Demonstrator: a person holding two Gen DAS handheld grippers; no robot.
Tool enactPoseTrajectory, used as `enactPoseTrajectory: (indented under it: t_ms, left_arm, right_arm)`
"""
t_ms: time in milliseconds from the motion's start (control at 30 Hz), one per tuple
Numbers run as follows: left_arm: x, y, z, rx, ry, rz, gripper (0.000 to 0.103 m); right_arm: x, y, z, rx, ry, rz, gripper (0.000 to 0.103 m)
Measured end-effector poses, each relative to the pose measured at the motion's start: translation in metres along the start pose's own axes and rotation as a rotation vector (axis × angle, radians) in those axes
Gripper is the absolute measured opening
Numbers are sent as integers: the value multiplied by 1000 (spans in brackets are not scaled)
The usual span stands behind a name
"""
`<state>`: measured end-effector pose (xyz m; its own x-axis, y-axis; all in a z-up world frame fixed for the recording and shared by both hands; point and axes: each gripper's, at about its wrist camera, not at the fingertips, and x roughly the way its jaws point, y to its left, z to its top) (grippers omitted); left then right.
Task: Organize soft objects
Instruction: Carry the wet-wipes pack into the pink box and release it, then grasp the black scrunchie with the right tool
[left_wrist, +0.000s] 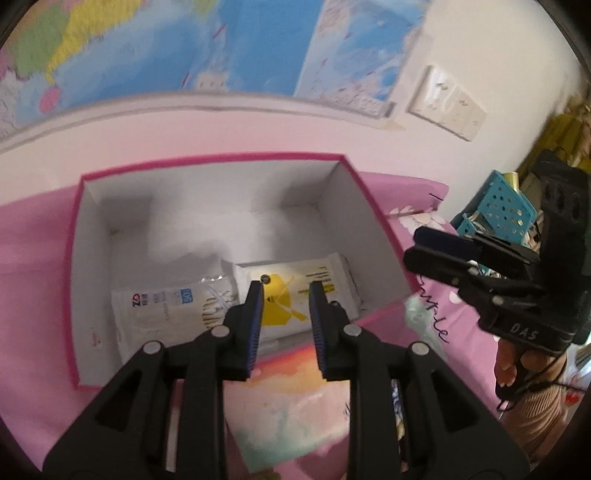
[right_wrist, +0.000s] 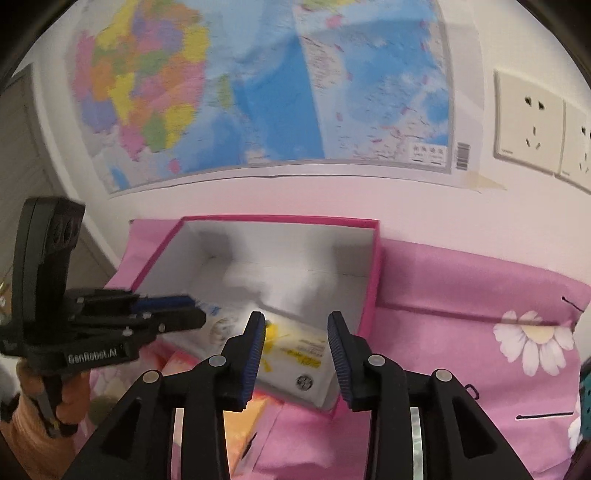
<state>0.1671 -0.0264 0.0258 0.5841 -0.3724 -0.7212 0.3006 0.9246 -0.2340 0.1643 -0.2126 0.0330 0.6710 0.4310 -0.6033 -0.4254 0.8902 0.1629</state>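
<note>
Counting from nearest you: two grippers, two soft packs, one box. Your left gripper (left_wrist: 286, 291) hangs over the near edge of the box, its blue-padded fingers (left_wrist: 255, 325) parted a modest way with nothing between them. Your right gripper (right_wrist: 297, 325) does likewise, its fingers (right_wrist: 338, 354) a little wider apart and also empty; in the left wrist view it sits at 3 o'clock, side-on.

Under both grippers lies a colourful printed sheet (left_wrist: 291, 391) on the pink cloth (right_wrist: 461, 295) with daisy prints.

The pink-rimmed box (left_wrist: 369, 199), white inside, holds both packs, lying flat at its near end, side by side and touching. In the left wrist view the white pack with blue print (left_wrist: 166, 310) is at 7 o'clock of the box floor, its long axis running 9 to 3. The yellow-and-white pack (left_wrist: 295, 284) is at 5 o'clock, long axis also roughly 9 to 3, slightly tilted. The far half of the box is bare.

Beyond, one map (right_wrist: 258, 92) hangs on the wall, with two wall sockets (right_wrist: 528, 122) at 2 o'clock.
</note>
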Motion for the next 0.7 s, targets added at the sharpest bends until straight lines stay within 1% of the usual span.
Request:
enactPoseTrajectory:
  t_ms: [33, 100, 167, 267, 333, 467, 567, 700]
  left_arm:
    - [-10, -5, -6, 24, -24, -8, 38]
    - [-26, -12, -16, 59, -63, -19, 42]
    - [-36, -19, -24, 91, -82, -40, 43]
    - [-51, -31, -42, 136, -97, -72, 44]
    - [-58, -37, -55, 152, -102, -97, 45]
    - [-61, -46, -81, 176, -76, -149, 47]
    - [-56, -57, -100, 199, -35, -183, 47]
    - [-49, -68, -121, 221, 12, -229, 47]
  right_arm:
    - [-5, 2, -4, -20, -3, 6, 37]
    - [-14, 8, -12, -56, -11, 20, 42]
    - [-24, 11, -21, -74, -18, 27, 45]
    - [-34, 14, -36, -82, -2, 47, 47]
    - [-38, 13, -44, -83, 17, 58, 50]
    - [-45, 7, -73, -74, 76, 66, 52]
    - [-51, 3, -97, -62, 129, 78, 53]
    - [-61, -7, -133, -15, 200, 114, 64]
